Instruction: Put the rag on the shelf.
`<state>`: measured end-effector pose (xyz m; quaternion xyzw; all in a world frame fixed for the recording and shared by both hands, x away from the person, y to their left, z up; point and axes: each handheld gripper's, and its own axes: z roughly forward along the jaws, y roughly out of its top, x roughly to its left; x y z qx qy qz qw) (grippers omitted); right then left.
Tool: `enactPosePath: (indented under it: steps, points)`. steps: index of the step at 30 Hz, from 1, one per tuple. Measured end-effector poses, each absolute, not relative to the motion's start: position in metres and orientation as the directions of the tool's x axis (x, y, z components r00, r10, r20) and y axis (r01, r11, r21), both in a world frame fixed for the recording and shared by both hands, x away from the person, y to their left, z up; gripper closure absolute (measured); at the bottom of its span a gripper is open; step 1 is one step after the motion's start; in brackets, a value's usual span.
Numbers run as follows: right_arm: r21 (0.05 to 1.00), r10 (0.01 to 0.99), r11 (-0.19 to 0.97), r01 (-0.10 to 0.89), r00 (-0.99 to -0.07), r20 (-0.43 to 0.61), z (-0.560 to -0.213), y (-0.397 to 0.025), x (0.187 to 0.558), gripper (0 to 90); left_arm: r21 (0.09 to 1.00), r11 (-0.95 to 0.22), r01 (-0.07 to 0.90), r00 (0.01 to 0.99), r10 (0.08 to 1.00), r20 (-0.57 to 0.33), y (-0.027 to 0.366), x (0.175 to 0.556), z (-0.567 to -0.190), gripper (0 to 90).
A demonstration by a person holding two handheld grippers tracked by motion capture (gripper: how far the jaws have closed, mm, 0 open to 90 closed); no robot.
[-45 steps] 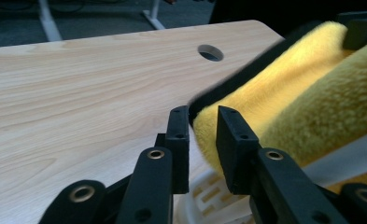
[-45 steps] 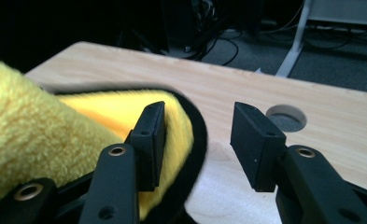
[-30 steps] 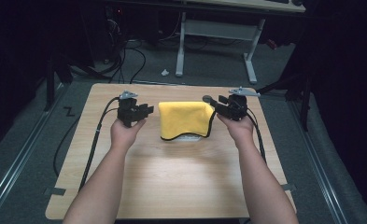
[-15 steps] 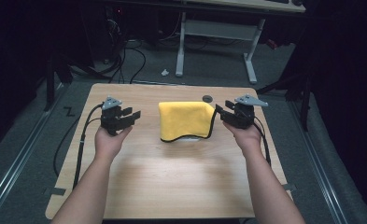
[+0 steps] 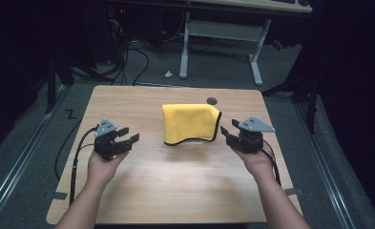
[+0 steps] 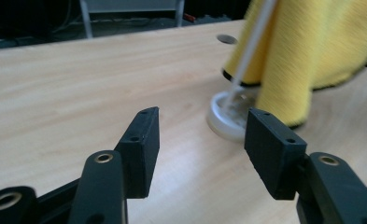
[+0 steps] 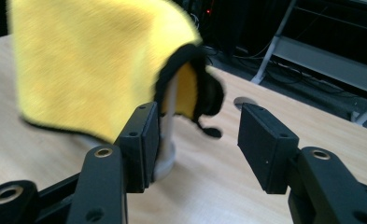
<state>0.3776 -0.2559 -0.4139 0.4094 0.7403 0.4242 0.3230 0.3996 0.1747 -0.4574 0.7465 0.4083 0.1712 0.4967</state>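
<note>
High view shows a yellow cloth [image 5: 191, 123] draped over a slim white stand [image 6: 249, 51] near the far middle of the counter [image 5: 175, 191], with the left gripper [image 5: 128, 136] and right gripper [image 5: 227, 131] held apart on either side of it, both with jaws spread and pinching nothing. The stand's round base [image 6: 225, 116] looks small and light, so I judge that a tug on one hanging edge from either side could tip it. The cloth could also slide off if it is pulled unevenly.
</note>
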Motion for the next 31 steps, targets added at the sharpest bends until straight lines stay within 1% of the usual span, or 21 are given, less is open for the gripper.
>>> enactPosePath:
  steps: [3,6,10,14,15,16,17,18,20,22,25,27,29,31]
  points:
    - [0.885,0.871,0.311,0.346,-0.476,-0.120,-0.424,-0.250,0.361,46.9,0.873,-0.184,0.451,0.638,0.751,-0.172,0.170,0.378,-0.469,45.0]
    - [0.880,0.863,0.302,0.367,-0.497,-0.089,-0.440,-0.243,0.340,45.2,0.858,-0.235,0.456,0.671,0.724,-0.159,0.160,0.351,-0.486,44.2]
    - [0.877,0.857,0.307,0.371,-0.507,-0.086,-0.460,-0.232,0.319,44.5,0.836,-0.280,0.472,0.699,0.697,-0.161,0.149,0.322,-0.508,43.5]
    - [0.860,0.857,0.314,0.403,-0.511,-0.073,-0.484,-0.219,0.301,42.6,0.839,-0.268,0.474,0.703,0.689,-0.176,0.143,0.294,-0.525,42.3]
    - [0.863,0.864,0.303,0.403,-0.499,-0.070,-0.491,-0.217,0.294,42.7,0.828,-0.275,0.488,0.703,0.686,-0.187,0.139,0.291,-0.527,43.0]
    - [0.873,0.873,0.286,0.395,-0.482,-0.067,-0.500,-0.215,0.287,44.9,0.813,-0.303,0.497,0.717,0.671,-0.188,0.135,0.290,-0.528,42.0]
    - [0.864,0.875,0.298,0.406,-0.479,-0.076,-0.507,-0.213,0.281,44.9,0.814,-0.324,0.482,0.727,0.667,-0.165,0.133,0.290,-0.527,41.0]
    - [0.845,0.861,0.322,0.426,-0.503,-0.073,-0.510,-0.210,0.279,43.1,0.822,-0.325,0.468,0.726,0.672,-0.148,0.132,0.290,-0.526,40.8]
    - [0.841,0.843,0.370,0.395,-0.523,-0.126,-0.512,-0.208,0.275,45.1,0.825,-0.286,0.487,0.714,0.674,-0.188,0.135,0.295,-0.525,41.0]
    - [0.841,0.850,0.347,0.414,-0.518,-0.095,-0.512,-0.209,0.277,44.7,0.825,-0.274,0.495,0.712,0.672,-0.204,0.138,0.298,-0.524,40.7]
    - [0.844,0.852,0.352,0.405,-0.512,-0.110,-0.512,-0.210,0.279,44.8,0.818,-0.280,0.502,0.704,0.682,-0.198,0.142,0.298,-0.527,40.5]
    - [0.839,0.852,0.350,0.417,-0.514,-0.100,-0.514,-0.213,0.280,44.9,0.814,-0.267,0.516,0.696,0.685,-0.216,0.145,0.299,-0.528,40.6]
    - [0.833,0.859,0.337,0.439,-0.505,-0.082,-0.517,-0.216,0.281,45.0,0.816,-0.260,0.516,0.691,0.689,-0.217,0.147,0.298,-0.527,40.6]
    - [0.834,0.860,0.337,0.437,-0.503,-0.083,-0.517,-0.217,0.282,44.9,0.819,-0.255,0.514,0.689,0.692,-0.216,0.148,0.298,-0.526,40.4]
